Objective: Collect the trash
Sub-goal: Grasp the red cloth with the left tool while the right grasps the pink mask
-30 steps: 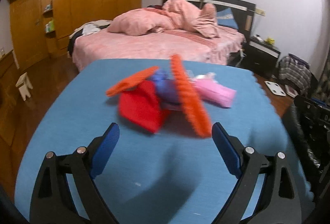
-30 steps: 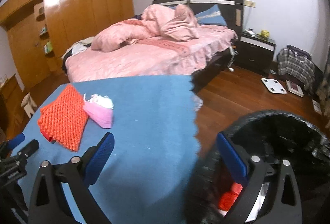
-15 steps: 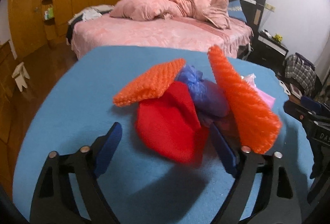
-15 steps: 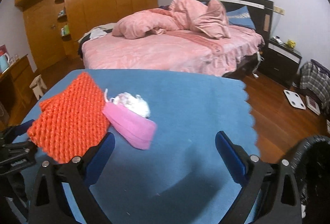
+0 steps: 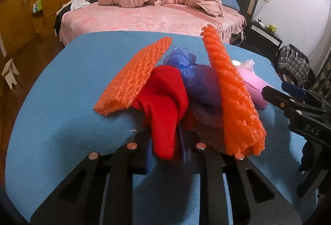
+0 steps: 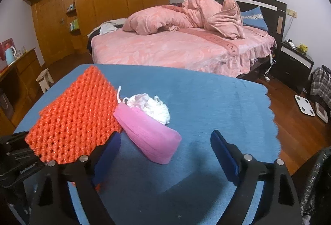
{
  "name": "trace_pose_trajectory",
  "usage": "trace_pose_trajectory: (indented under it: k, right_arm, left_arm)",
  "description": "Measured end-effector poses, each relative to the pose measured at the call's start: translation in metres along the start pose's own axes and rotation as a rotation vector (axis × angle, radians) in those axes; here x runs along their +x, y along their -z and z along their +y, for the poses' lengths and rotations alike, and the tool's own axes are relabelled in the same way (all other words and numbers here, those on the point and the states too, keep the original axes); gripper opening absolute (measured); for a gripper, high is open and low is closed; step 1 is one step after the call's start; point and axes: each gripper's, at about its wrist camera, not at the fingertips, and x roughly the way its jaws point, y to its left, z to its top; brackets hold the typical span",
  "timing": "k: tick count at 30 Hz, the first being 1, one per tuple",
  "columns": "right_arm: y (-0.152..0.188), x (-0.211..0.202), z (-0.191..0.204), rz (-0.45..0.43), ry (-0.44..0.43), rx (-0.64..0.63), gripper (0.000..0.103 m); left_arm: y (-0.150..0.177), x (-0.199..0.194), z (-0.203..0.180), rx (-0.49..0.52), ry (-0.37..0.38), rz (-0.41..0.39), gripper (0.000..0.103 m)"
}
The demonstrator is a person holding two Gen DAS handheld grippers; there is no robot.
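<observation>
Your left gripper is closing, its jaws nearly pressed together on the low fold of the red cloth, which lies at the near edge of the trash heap on the blue table cover; a second ago those jaws stood wide with the heap still ahead of them. Your right gripper is spread wide and closing slightly, nothing pinched, with the pink packet lying just ahead between its fingers. At the right edge of your right view sits the rim of the black bin bag; its inside is out of sight now, though a second ago red scraps showed in it. Only your left view shows the blue plastic bag tucked between the two orange foam nets; only your right view shows the white crumpled tissue behind the packet. Farther off stands the pink bed
</observation>
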Motion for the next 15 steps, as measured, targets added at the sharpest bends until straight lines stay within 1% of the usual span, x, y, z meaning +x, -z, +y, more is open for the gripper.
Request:
trace_pose_trajectory:
  k: [3, 4, 6, 7, 8, 11, 15]
  right_arm:
    - [-0.001, 0.009, 0.004, 0.025, -0.007, -0.006, 0.077]
    - [0.000, 0.010, 0.006, 0.036, -0.010, -0.008, 0.073]
    - [0.000, 0.017, 0.009, 0.064, -0.021, -0.020, 0.065]
    - [0.000, 0.018, 0.009, 0.072, -0.028, -0.024, 0.055]
    - [0.001, 0.019, 0.010, 0.076, -0.035, -0.029, 0.049]
    - [0.002, 0.017, 0.009, 0.074, -0.045, -0.026, 0.041]
    - [0.009, 0.011, 0.010, 0.071, -0.060, -0.016, 0.037]
  left_arm:
    - [0.001, -0.001, -0.001, 0.009, -0.005, -0.001, 0.018]
    - [0.001, -0.001, -0.002, 0.010, -0.007, -0.001, 0.018]
    - [0.001, -0.001, -0.001, 0.006, -0.006, -0.001, 0.017]
    - [0.001, -0.001, -0.002, 0.005, -0.006, -0.001, 0.017]
    - [0.001, -0.002, -0.002, 0.002, -0.007, -0.001, 0.017]
    - [-0.001, -0.002, -0.004, 0.003, -0.014, -0.003, 0.017]
    - [-0.001, -0.002, -0.004, 0.003, -0.020, -0.005, 0.016]
